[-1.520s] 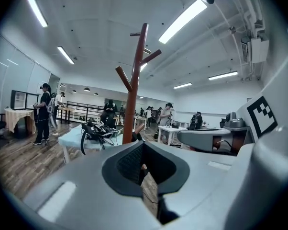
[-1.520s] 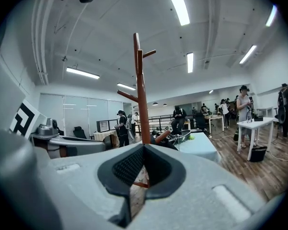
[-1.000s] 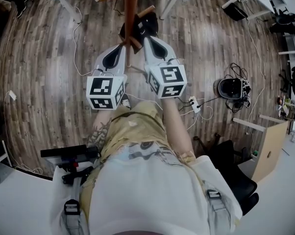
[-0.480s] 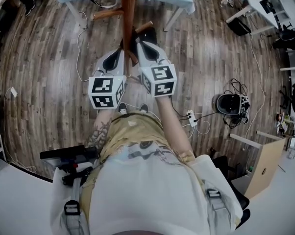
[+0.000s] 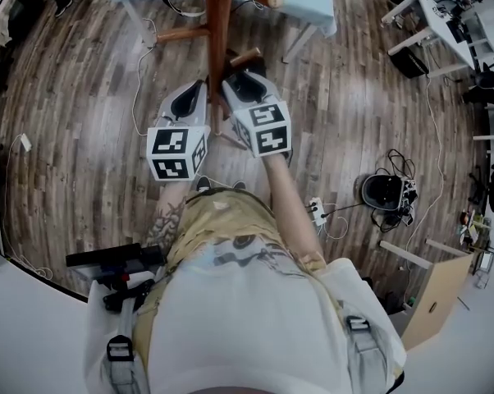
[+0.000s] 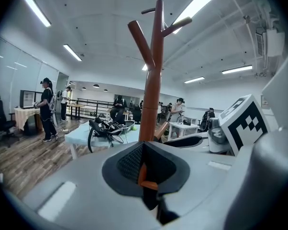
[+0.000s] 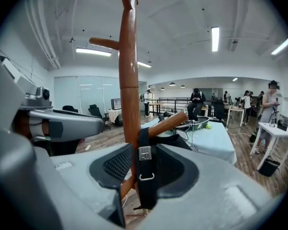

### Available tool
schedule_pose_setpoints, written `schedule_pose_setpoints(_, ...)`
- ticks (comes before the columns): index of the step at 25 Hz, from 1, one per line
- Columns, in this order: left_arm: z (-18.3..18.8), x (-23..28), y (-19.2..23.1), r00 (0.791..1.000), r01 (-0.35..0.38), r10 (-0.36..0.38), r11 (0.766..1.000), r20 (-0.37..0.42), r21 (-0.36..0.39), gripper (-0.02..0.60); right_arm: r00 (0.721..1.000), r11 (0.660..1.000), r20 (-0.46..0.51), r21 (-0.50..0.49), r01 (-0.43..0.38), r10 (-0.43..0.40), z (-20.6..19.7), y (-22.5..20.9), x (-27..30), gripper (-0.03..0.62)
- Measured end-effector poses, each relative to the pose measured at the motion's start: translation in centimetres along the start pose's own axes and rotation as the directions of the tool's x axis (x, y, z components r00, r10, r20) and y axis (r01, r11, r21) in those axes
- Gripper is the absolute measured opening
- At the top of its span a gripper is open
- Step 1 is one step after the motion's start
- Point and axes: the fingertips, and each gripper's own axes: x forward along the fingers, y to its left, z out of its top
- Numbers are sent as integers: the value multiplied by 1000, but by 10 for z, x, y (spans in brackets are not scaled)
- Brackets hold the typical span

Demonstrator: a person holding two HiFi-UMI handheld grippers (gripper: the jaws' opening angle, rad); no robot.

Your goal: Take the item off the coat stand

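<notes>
Black strap (image 7: 145, 176) on coat stand (image 5: 218, 15); neither gripper holds it.
Head view: one stand, pole (image 5: 217, 80) upright between two grippers, left gripper (image 5: 194, 93) on its left, right gripper (image 5: 240, 79) on its right. Left gripper view: jaws apart, empty; pole beyond, blue table (image 6: 82, 134) farther. Right gripper view: one strap hangs vertical from lower peg (image 7: 170, 123), buckle (image 7: 144, 154) facing near, pole just left; jaws have just been opening, now wide, strap between, pads clear.

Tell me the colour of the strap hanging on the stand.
Black strap; clearest in the right gripper view.
</notes>
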Motion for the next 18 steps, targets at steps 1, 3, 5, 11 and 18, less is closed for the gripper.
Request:
schedule_pose_setpoints(1,-1,0,0,1000,-3,3,1000,-2,1,2,1000,1000,-14,-11,-7,7,-3,0,3,148)
schedule_pose_setpoints(3,-3,0,-1,1000,-8,8,1000,-6,0,2,999,999,-32,-26,-26,25,-8,2,8,149)
schedule_pose_setpoints(5,-4,0,-1,1000,-13,13,1000,-9,-1,2,998,998,-37,-37,-43,41,-8,4,14,147)
schedule_pose_setpoints(11,-4,-3,2,1000,-23,23,1000,-7,-6,2,999,997,-28,-71,-22,20,-6,4,12,106)
schedule_pose_setpoints(18,0,-2,-9,1000,-5,5,1000,6,2,2,996,996,65,-55,72,-69,17,-11,-13,103)
